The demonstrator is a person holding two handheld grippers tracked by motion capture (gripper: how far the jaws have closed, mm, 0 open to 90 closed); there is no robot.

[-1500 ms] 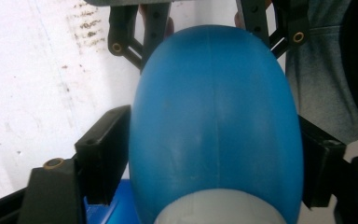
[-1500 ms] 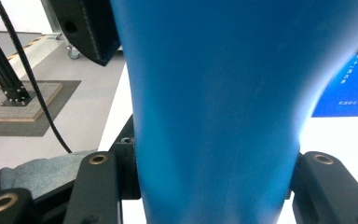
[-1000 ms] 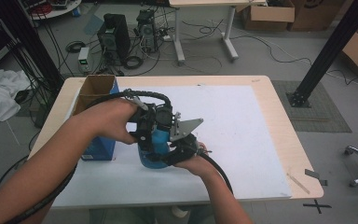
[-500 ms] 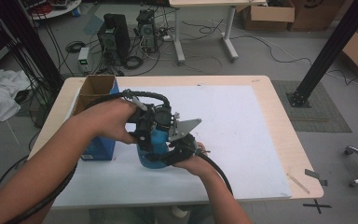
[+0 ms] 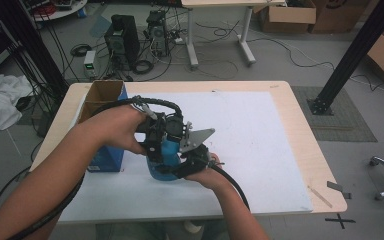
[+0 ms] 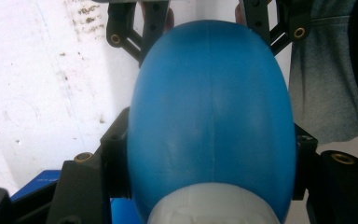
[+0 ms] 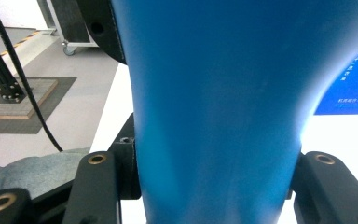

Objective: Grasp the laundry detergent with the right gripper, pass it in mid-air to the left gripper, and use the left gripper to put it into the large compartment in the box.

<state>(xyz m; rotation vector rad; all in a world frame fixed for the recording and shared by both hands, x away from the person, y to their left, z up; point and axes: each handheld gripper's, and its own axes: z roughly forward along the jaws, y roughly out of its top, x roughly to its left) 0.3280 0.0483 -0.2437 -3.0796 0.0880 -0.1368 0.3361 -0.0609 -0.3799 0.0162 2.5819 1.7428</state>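
You are pinching the blue bottle (image 5: 162, 159) between both tongs, left (image 5: 156, 135) at 12 o'clock, right (image 5: 187, 165) at 4, steadying it.

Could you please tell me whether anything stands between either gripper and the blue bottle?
Nothing visible does. The left gripper has its jaws pressed on both sides of the blue bottle, and the right gripper likewise clamps it from the opposite end. The open blue box stands beside them, out of the way.
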